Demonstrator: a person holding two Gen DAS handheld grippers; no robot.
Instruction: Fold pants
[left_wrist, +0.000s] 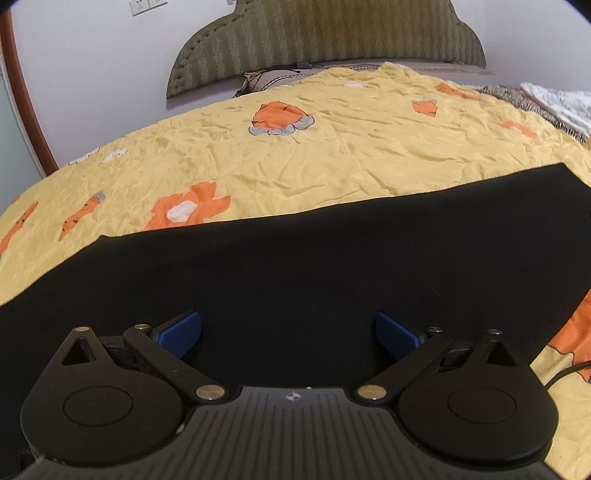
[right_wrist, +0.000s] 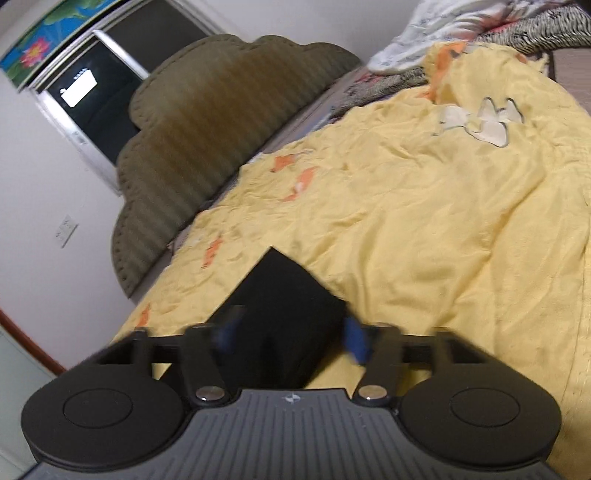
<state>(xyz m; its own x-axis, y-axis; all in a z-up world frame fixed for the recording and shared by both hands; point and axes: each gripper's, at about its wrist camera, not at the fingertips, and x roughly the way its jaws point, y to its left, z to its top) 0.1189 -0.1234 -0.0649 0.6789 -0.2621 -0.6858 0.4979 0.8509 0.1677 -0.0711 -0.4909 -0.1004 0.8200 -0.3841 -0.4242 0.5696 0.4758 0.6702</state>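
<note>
Black pants (left_wrist: 295, 258) are lying flat across the near part of a bed covered by a yellow bedspread (left_wrist: 332, 158) printed with orange shapes. The left claw (left_wrist: 288, 332) is hovering low over the pants, its blue pads (left_wrist: 181, 332) standing wide apart with nothing clamped between them. The right claw (right_wrist: 291, 338) is sitting at a pointed corner of the pants (right_wrist: 284, 295), with dark cloth lying between its blue pads (right_wrist: 354, 339); motion blur is making it impossible to tell whether the pads are pressing on the fabric. Beyond the pants, an olive padded headboard (left_wrist: 325, 37) is standing against the white wall (left_wrist: 92, 66). Crumpled patterned bedding (right_wrist: 498, 26) is lying past the far side of the bedspread.
</note>
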